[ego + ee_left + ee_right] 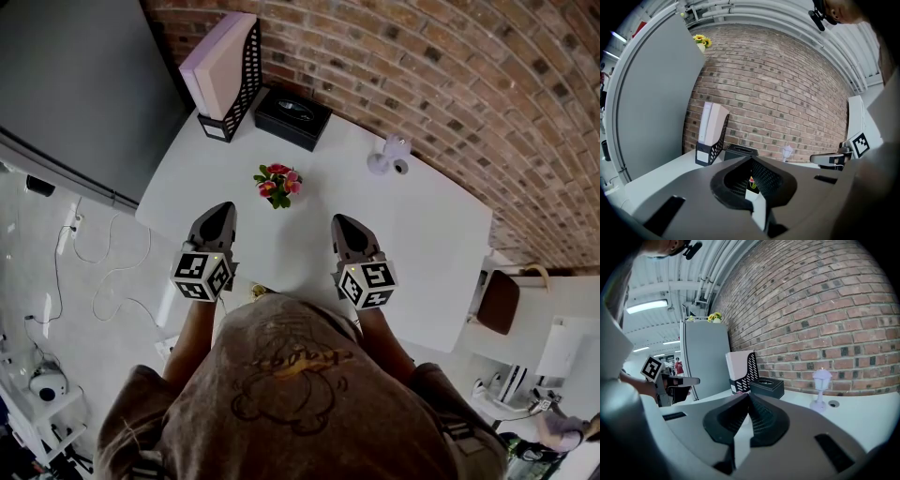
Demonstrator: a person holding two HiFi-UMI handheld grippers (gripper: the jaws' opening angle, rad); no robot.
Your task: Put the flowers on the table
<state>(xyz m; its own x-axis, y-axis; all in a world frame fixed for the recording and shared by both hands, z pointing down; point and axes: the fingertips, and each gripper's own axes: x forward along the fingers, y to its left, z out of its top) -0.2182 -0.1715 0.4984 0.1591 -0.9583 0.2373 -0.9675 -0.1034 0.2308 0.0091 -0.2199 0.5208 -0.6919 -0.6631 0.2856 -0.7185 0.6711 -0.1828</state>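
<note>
A small bunch of pink and red flowers (278, 184) with green leaves stands on the white table (422, 234), a little beyond both grippers and between them. My left gripper (223, 210) hovers over the table's near left part, shut, with nothing in it. In the left gripper view the flowers (752, 182) show only as a sliver past the closed gripper (751, 162). My right gripper (340, 223) is level with the left one, also shut and empty. The right gripper view shows its jaws (747, 396) closed; the flowers are hidden there.
At the table's back left stand a black mesh file holder (225, 75) and a black box (292, 117). A small lilac lamp (389, 155) sits by the brick wall. A brown chair (497, 300) is to the right, and cables lie on the floor at left.
</note>
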